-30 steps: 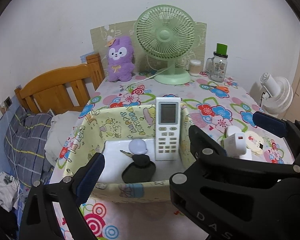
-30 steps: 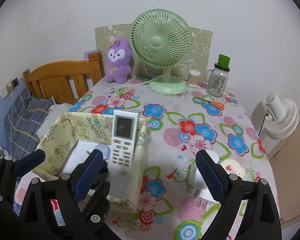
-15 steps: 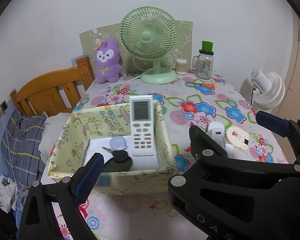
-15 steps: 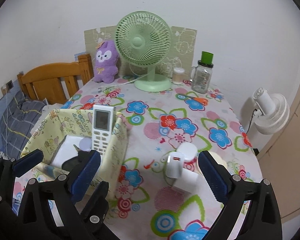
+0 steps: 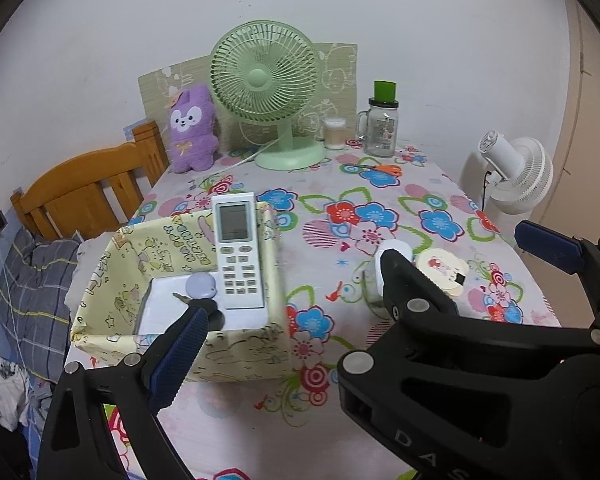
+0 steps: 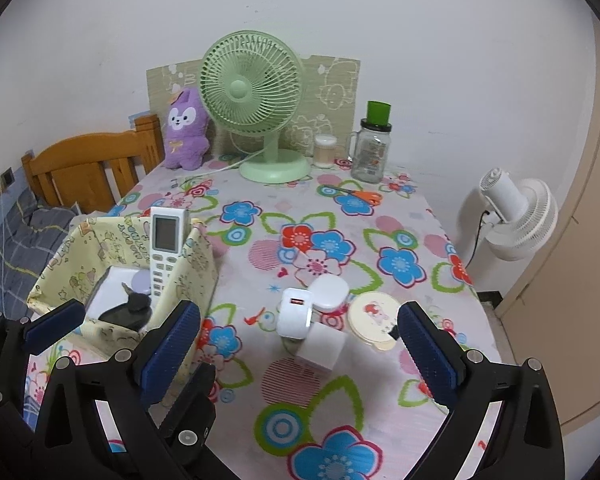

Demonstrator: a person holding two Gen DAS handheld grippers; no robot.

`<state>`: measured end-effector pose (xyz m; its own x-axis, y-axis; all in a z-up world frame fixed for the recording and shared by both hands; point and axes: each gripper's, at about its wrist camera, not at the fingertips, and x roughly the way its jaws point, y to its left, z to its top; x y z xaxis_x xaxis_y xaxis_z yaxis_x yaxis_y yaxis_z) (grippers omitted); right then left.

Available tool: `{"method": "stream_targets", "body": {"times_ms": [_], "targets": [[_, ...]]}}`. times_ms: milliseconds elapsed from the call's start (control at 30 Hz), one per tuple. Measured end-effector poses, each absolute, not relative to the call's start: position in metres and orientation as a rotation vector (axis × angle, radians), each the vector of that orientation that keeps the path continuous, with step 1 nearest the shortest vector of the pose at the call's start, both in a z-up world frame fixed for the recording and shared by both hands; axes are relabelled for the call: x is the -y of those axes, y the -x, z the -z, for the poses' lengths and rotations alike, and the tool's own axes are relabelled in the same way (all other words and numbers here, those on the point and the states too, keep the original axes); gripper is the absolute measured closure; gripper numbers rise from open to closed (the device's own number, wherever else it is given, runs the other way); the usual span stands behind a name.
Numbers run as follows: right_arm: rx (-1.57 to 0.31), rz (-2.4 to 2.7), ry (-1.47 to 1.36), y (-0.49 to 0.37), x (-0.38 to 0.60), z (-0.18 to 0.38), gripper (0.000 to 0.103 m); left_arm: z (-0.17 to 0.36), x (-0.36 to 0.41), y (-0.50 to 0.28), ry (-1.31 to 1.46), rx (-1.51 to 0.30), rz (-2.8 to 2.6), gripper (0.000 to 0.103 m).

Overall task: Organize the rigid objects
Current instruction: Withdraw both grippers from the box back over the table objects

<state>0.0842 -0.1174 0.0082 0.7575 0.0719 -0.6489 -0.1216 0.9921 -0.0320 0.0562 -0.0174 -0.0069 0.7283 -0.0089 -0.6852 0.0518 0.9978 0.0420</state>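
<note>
Right wrist view: the right gripper point(image 6: 300, 344) is seen with its blue-padded jaws spread wide, and nothing is pressed by either pad. Between the jaws, just ahead of the tips, a white charger point(image 6: 294, 314) is found standing against a white cube point(image 6: 322, 346), with a rounded white case point(image 6: 330, 288) just behind them. A round cream compact point(image 6: 372, 318) is seen just inside the right-hand jaw, on the flowered tablecloth point(image 6: 380, 216).

Beyond the left-hand jaw a yellow fabric bin point(image 6: 198, 268) is placed, and a white remote control point(image 6: 164, 248) is propped upright against its far wall. A dark rounded object point(image 6: 128, 312) and a pale lilac disc point(image 6: 142, 280) are lying inside the bin, beside the remote. The left gripper point(image 6: 52, 324) is partly shown at the lower left edge, near the bin.

From the left wrist view, the left gripper point(image 5: 372, 308) is held wide apart too, with nothing clamped. The bin point(image 5: 116, 264) is seen around and beyond its left-hand jaw, and the remote control point(image 5: 238, 252) lies between the jaws, farther out. The right gripper's black frame is seen across the lower right, hiding most of the charger.

Far ahead of both sets of jaws, a green desk fan point(image 6: 256, 104), a purple plush toy point(image 6: 186, 128) and a glass jar with a green cap point(image 6: 370, 148) are lined along the wall.
</note>
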Motion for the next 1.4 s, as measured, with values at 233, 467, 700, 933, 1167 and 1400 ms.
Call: {"method": "stream_targets", "body": {"times_ms": [233, 467, 700, 933, 1167, 1400], "targets": [[-0.692, -0.092, 0.068, -0.079, 0.133, -0.010, 0.002, 0.005, 0.034, -0.053, -0.068, -0.743, 0.048, 0.005], [-0.693, -0.075, 0.060, -0.075, 0.149, -0.009, 0.002, 0.006, 0.048, -0.052, -0.077, -0.743, 0.064, 0.005], [-0.689, -0.075, 0.049, -0.074, 0.161, -0.005, 0.002, 0.009, 0.060, -0.050, -0.084, -0.720, 0.068, 0.005], [-0.699, -0.074, 0.036, -0.075, 0.169, 0.005, 0.002, 0.017, 0.067, -0.050, -0.087, -0.723, 0.062, 0.005], [-0.708, -0.080, 0.042, -0.077, 0.173, 0.017, 0.002, 0.030, 0.071, -0.052, -0.078, -0.732, 0.065, 0.005], [-0.650, -0.049, 0.043, -0.077, 0.182, 0.034, 0.002, 0.048, 0.080, -0.057, -0.110, -0.721, 0.054, 0.005]]}}
